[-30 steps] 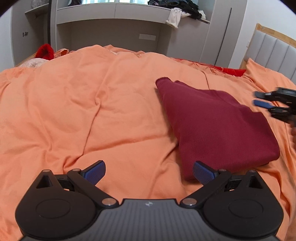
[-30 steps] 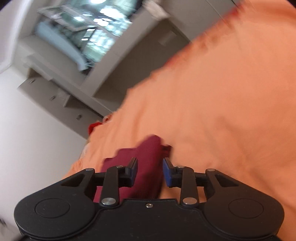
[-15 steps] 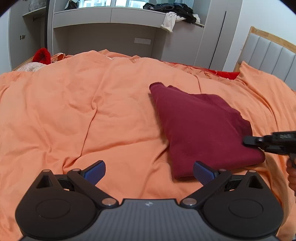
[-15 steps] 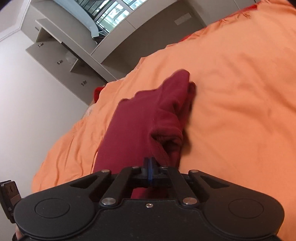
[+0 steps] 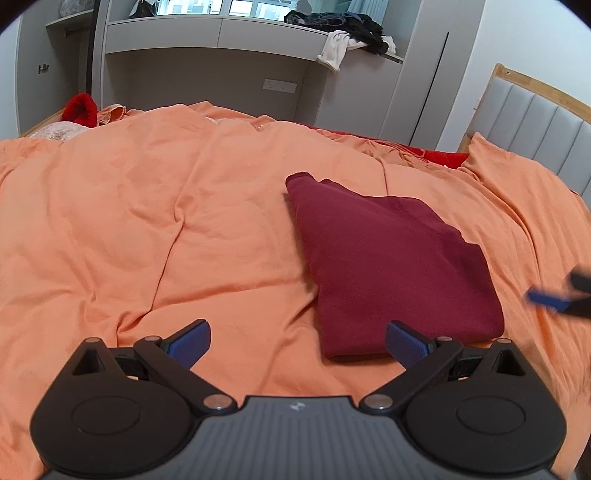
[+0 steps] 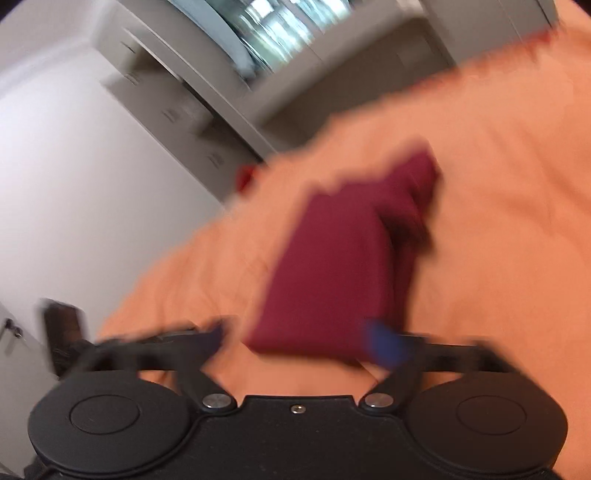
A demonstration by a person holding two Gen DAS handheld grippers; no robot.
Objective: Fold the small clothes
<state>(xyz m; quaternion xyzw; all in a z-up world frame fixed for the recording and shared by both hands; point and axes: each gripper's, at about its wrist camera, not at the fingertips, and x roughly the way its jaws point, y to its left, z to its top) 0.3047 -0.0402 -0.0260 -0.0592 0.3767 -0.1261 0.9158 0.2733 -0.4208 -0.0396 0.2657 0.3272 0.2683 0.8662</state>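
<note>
Folded maroon garment (image 5: 391, 266) lying on orange bedspread (image 5: 147, 221). Left gripper (image 5: 297, 341) spread wide, empty; right gripper (image 6: 295, 339) jaws just opened, holding nothing.

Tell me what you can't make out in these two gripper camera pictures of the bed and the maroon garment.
- Right wrist view: motion blur smears the right gripper and the maroon garment; its folds are unreadable.
- Left wrist view: the right gripper is cut off by the right edge; only one blurred blue pad shows.
- Left wrist view: the garment's near corner hides behind the left gripper's right finger.
- Clothes pile on the shelf: too small to identify.
</note>
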